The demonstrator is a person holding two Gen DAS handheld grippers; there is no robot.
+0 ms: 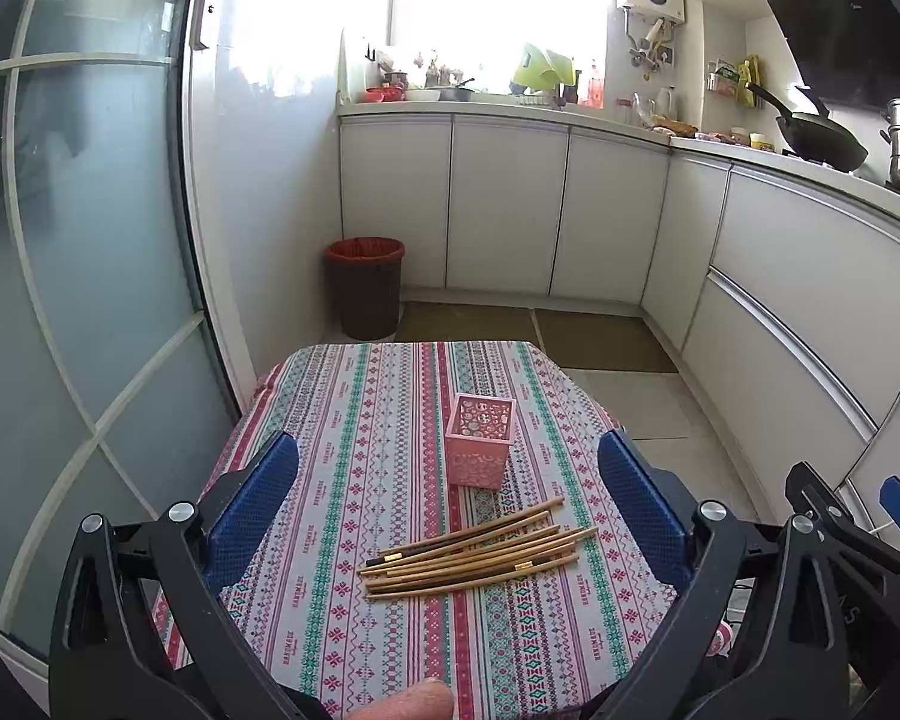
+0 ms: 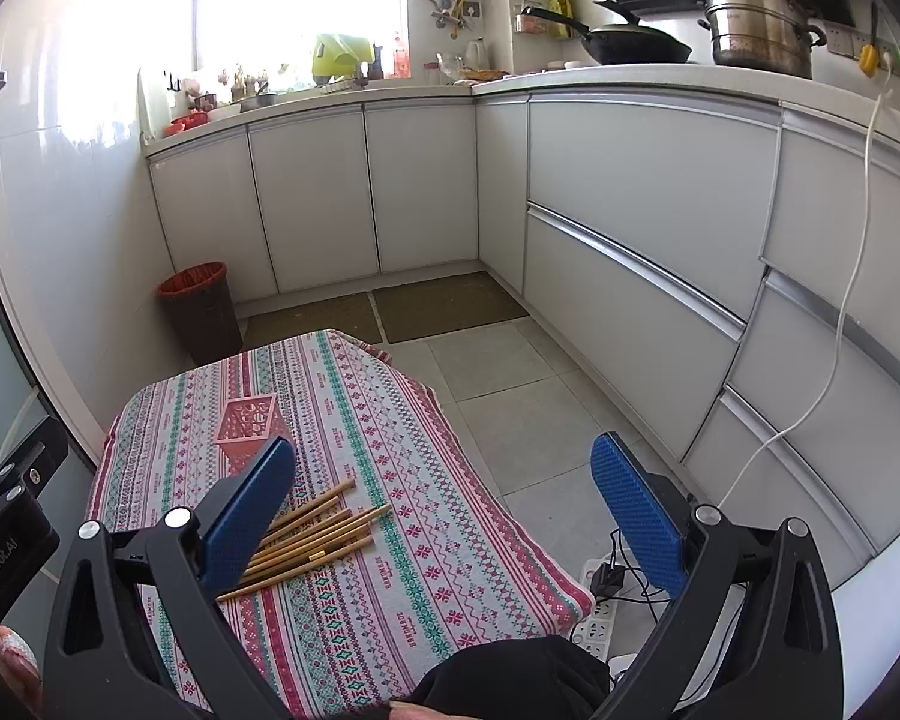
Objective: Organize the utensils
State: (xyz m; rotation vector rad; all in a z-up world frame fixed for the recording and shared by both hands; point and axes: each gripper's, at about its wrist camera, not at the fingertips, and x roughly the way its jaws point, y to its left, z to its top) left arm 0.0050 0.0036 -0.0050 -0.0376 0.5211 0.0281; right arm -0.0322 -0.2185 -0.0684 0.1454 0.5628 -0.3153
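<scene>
From my feeds I see white kitchen cabinets [image 1: 510, 204] wrapping the room, with a wok [image 2: 636, 48] and a steel pot [image 2: 762, 24] up on the counter. A dark waste bin [image 1: 366, 288] with a red liner stands on the floor by the wall. Nearer to me is the tabletop [image 1: 342, 432], covered in a striped patterned cloth.

My left hand-held gripper [image 1: 450, 492] hangs above the near part of the tabletop with its blue fingers spread wide, nothing between them. My right hand-held gripper [image 2: 444, 498] is likewise spread wide and holds nothing; its left finger sits over the cloth while its right one is out over the floor tiles, above a white power strip [image 2: 594, 624].

A pink openwork holder [image 1: 480, 441] stands upright near the middle of the tabletop. Just in front of it, apart from it, lies a loose bundle of wooden chopsticks [image 1: 480, 552], flat on the cloth, roughly side by side and slightly fanned.
</scene>
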